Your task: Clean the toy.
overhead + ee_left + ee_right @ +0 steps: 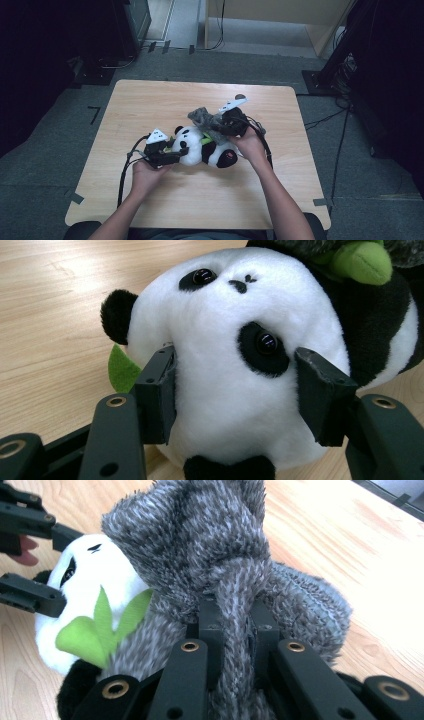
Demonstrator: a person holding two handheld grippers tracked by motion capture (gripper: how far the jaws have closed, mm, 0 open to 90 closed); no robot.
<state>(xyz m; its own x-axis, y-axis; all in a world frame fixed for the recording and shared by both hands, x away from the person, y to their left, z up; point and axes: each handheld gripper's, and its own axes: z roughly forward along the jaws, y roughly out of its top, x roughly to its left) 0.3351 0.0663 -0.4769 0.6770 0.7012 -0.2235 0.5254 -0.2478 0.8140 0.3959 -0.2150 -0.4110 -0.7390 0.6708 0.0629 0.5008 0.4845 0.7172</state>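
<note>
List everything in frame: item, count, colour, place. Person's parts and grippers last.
plush panda: 1, black and white with green leaves, lying mid-table, head between the left gripper's jaws
fuzzy cloth: 1, mottled grey, bunched over the panda's body, pinched by the right gripper
table: 1, light wood, centre of the high view
floor: grey carpet, tape marks, cables at right
dark stands: black, at the back corners
left gripper: 1, black, jaws pressing both sides of the panda's head
right gripper: 1, black, shut on the cloth
hands: 2, from the bottom edge, one per gripper
</note>
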